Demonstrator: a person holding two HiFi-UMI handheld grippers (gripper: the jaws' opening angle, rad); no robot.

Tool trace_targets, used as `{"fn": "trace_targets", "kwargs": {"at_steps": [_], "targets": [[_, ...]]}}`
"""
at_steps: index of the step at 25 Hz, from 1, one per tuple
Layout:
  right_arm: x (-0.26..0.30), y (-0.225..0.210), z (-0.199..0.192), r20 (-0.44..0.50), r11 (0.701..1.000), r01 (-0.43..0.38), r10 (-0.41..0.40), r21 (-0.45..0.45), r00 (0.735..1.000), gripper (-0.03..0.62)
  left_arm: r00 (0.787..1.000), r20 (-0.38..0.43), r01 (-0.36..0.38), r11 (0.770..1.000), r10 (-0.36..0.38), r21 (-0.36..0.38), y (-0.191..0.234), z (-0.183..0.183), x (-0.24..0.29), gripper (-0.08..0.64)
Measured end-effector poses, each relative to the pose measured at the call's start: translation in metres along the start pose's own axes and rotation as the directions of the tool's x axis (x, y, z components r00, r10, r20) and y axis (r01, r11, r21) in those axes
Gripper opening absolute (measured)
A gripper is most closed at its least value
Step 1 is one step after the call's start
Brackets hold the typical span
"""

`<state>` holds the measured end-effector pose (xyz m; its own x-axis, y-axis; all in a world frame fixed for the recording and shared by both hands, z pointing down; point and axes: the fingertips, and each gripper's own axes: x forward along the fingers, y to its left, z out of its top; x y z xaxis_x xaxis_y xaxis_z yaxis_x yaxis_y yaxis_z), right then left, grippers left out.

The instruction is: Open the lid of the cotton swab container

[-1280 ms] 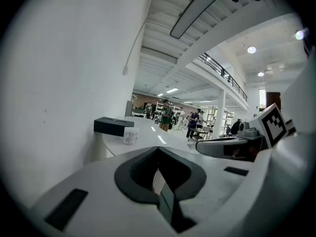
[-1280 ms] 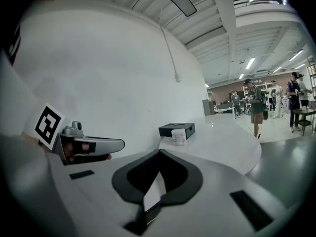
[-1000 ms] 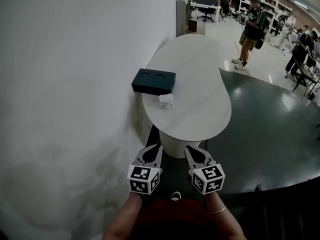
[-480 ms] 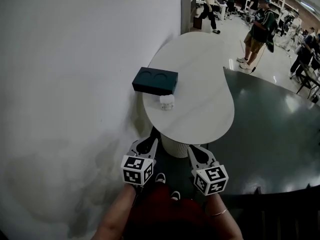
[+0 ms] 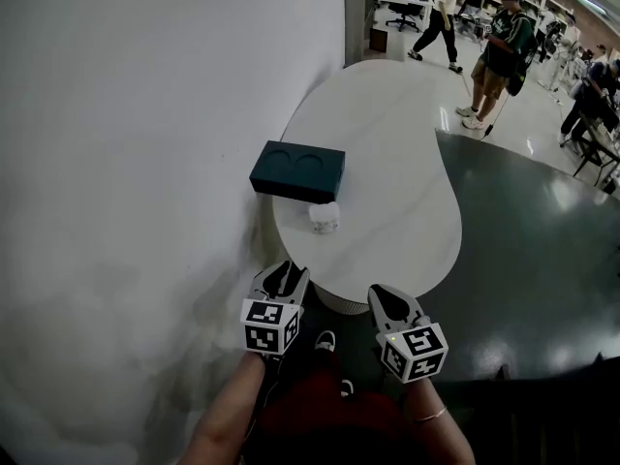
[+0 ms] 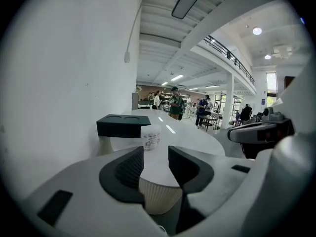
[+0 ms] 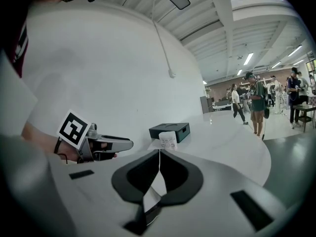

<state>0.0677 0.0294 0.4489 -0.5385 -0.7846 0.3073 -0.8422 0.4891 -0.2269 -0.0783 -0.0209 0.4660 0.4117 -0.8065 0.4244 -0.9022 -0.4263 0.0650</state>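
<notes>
Left gripper (image 5: pixel 284 277), jaws just opening with nothing between them, should steady the cotton swab container (image 5: pixel 325 217), standing just ahead between both grippers on the white table (image 5: pixel 397 153). Right gripper (image 5: pixel 387 298), clenched and empty, must open before reaching in.

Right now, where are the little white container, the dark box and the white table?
cotton swab container (image 5: pixel 325 217): head view, middle of its body.
dark box (image 5: pixel 297 170): head view, its top face.
white table (image 5: pixel 387 153): head view, bare tabletop.

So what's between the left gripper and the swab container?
Only bare tabletop before the container, in the head view. The left gripper has just been opening its jaws, empty.
</notes>
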Motion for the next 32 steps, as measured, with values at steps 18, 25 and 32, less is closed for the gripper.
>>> {"fn": "trace_targets", "kwargs": {"at_steps": [18, 25, 32], "targets": [[0.081, -0.047, 0.012, -0.078, 0.995, 0.085, -0.081, 0.045, 0.994, 0.017, 0.984, -0.123, 0.139, 0.988, -0.129, 0.074, 0.032, 0.002, 0.103, 0.212], [0.090, -0.064, 0.012, -0.101, 0.991, 0.123, -0.117, 0.057, 0.988, 0.017, 0.972, -0.163, 0.194, 0.967, -0.167, 0.168, 0.032, 0.005, 0.131, 0.223], [0.101, -0.069, 0.012, -0.109, 0.988, 0.139, -0.131, 0.069, 0.985, 0.017, 0.952, -0.205, 0.270, 0.936, -0.225, 0.227, 0.031, 0.004, 0.151, 0.236]]}}
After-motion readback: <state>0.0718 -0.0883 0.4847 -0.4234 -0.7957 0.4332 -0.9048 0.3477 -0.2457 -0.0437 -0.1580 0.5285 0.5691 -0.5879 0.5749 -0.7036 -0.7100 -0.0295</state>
